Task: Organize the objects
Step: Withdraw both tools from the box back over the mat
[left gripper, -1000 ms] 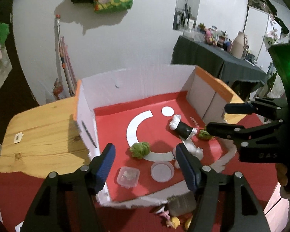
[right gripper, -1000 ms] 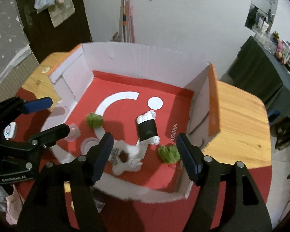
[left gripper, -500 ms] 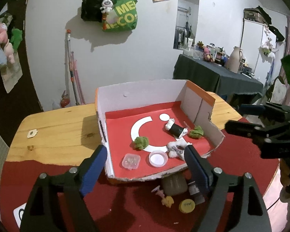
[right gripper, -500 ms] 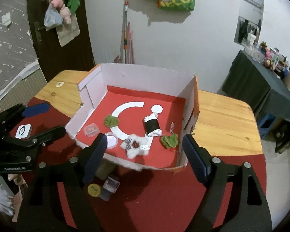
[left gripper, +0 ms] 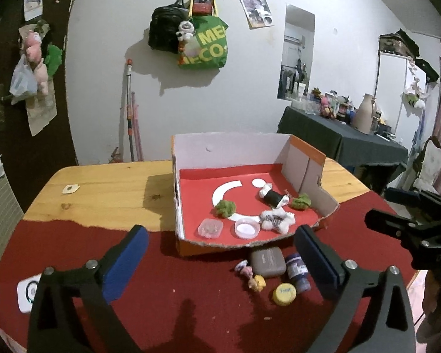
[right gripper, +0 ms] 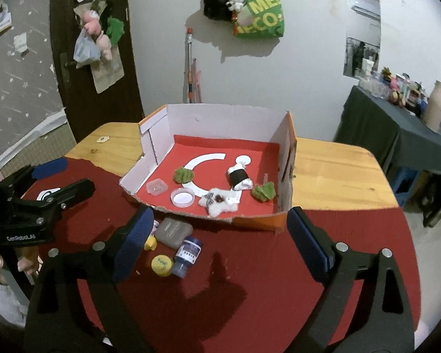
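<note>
An open cardboard box (left gripper: 307, 158) with a red floor holds two green plush pieces (left gripper: 225, 208), a black-and-white roll (left gripper: 272, 196), a white plush toy (left gripper: 276, 220), a clear small container (left gripper: 210, 228) and a round lid (left gripper: 247, 229). In front of it on the red cloth lie a grey case (left gripper: 267, 261), a blue bottle (left gripper: 298, 270), a yellow cap (left gripper: 284, 293) and a small figurine (left gripper: 251, 276). My left gripper (left gripper: 220, 234) hovers before the box, jaws opening, nothing between them. My right gripper (right gripper: 219, 216) does the same, above the cloth.
The wooden table (left gripper: 103, 194) is half covered by the red cloth (left gripper: 176, 294). A white device (left gripper: 28, 292) lies at the cloth's left edge and a small tag (left gripper: 70, 189) on the wood. A dark-draped side table (left gripper: 352, 144) stands at the back right.
Both grippers have pulled back from over the box and their jaws have spread wider. The loose items in front of the box have come into view.
</note>
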`<move>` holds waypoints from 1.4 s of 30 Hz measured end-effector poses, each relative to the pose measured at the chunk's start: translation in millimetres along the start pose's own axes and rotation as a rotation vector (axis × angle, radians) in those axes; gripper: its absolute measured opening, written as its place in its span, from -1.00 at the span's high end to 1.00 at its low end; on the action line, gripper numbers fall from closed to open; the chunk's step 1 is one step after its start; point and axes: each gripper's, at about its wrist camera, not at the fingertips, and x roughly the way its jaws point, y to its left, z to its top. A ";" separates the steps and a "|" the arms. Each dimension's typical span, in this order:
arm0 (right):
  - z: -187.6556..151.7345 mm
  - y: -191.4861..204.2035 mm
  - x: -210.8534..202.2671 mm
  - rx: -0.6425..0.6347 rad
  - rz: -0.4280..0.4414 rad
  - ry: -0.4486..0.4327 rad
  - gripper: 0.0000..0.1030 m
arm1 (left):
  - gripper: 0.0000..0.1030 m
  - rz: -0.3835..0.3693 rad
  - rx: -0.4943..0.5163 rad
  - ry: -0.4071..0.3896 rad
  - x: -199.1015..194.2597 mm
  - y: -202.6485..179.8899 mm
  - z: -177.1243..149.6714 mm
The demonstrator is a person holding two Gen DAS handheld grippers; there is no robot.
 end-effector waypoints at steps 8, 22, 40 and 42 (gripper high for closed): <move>-34.3 2.3 14.1 0.054 -0.028 -0.008 -0.84 | -0.99 0.013 -0.058 0.036 7.1 3.0 -34.3; -74.3 1.3 53.5 0.075 -0.048 0.104 -0.84 | -0.99 0.014 -0.078 0.174 42.2 -5.8 -79.4; -76.0 14.3 81.2 0.036 -0.002 0.203 -0.84 | -0.99 0.019 -0.102 0.222 55.8 3.8 -83.8; -76.2 17.3 85.1 0.029 0.001 0.218 -0.84 | -0.99 0.020 -0.107 0.222 56.3 6.5 -82.6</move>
